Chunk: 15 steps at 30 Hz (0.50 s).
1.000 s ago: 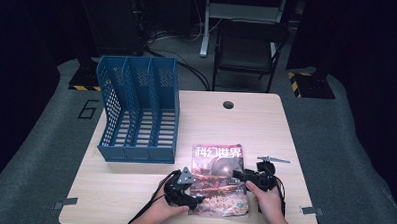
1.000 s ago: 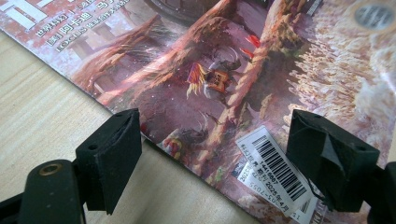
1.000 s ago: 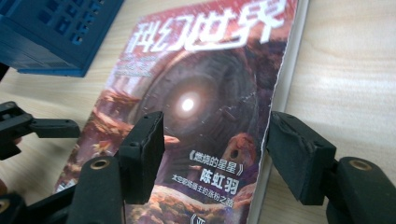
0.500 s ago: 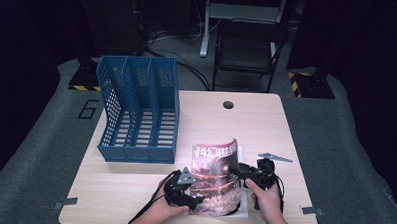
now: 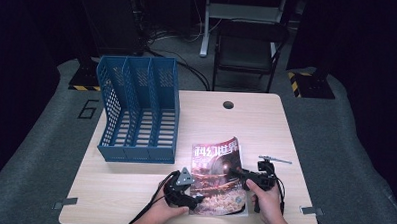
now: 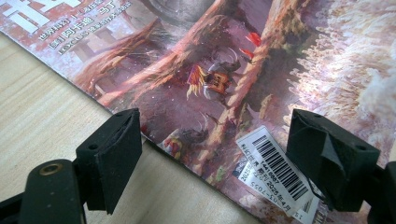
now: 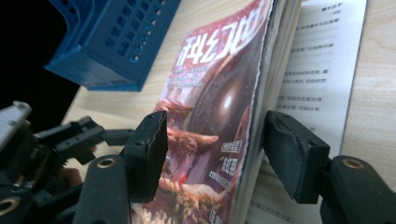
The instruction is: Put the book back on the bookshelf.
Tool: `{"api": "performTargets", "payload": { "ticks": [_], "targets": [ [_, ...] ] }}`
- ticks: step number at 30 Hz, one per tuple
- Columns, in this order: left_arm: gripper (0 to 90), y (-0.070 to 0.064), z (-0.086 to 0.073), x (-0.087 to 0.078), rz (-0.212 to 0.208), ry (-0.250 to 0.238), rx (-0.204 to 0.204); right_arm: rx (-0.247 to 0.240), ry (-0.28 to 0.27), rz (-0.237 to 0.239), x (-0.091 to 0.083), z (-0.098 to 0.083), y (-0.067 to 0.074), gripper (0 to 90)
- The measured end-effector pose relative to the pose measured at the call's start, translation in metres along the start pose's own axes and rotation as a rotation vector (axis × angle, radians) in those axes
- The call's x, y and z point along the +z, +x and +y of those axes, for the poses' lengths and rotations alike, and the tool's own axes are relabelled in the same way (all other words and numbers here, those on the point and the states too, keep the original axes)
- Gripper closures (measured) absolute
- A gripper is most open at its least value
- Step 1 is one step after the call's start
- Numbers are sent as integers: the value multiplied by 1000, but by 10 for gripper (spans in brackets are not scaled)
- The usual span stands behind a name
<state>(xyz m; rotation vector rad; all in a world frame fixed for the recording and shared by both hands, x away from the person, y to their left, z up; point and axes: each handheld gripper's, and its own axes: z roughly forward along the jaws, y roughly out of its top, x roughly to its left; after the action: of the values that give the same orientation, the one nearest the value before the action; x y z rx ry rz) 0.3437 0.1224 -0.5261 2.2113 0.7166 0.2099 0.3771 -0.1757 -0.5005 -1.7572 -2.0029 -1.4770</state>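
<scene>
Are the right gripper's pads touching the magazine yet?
Apart. In the right gripper view, the magazine's lifted edge stands between the right gripper's pads, with gaps on both sides.

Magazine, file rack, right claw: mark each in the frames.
magazine [image 5: 219,175]: high view, middle of the front cover.
file rack [image 5: 136,152]: high view, low front wall of the blue rack.
right claw [image 7: 212,154]: right gripper view, midway between its two black jaws, astride the lifted pages.

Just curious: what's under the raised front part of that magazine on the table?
Under the lifted edge of the magazine lies a white printed page, resting on the wooden table. Whatever lies nearer the spine is hidden by the cover.
</scene>
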Motion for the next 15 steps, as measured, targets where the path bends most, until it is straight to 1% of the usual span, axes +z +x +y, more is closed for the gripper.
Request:
{"api": "performTargets", "payload": {
  "ticks": [3, 4, 5, 6, 7, 8, 9, 11, 12, 13, 15],
  "targets": [
    [182, 0, 0, 0, -1, -1, 0, -25, 26, -20, 3, 2, -1, 399],
    [182, 0, 0, 0, -1, 0, 1, -24, 44, -28, 6, 3, -4, 397],
    [182, 0, 0, 0, -1, 0, 1, -24, 44, -28, 6, 3, -4, 397],
    [182, 0, 0, 0, -1, 0, 1, -21, 62, -32, 8, 4, -6, 397],
    [182, 0, 0, 0, 0, -1, 1, -32, 84, -34, 11, 4, -8, 396],
    [182, 0, 0, 0, 0, -2, 1, -40, 114, -33, 15, 5, -10, 391],
    [182, 0, 0, 0, 0, -2, 1, -40, 114, -33, 15, 5, -10, 391],
    [182, 0, 0, 0, -1, -3, 1, -31, 139, -7, 18, 8, -14, 394],
    [182, 0, 0, 0, -2, -3, 1, -31, 139, -7, 18, 8, -14, 394],
    [182, 0, 0, 0, -2, -3, 2, -35, 152, -8, 19, 8, -14, 394],
    [182, 0, -1, 0, 0, -11, 2, -65, 174, -17, 21, 9, -12, 397]
  ]
}}
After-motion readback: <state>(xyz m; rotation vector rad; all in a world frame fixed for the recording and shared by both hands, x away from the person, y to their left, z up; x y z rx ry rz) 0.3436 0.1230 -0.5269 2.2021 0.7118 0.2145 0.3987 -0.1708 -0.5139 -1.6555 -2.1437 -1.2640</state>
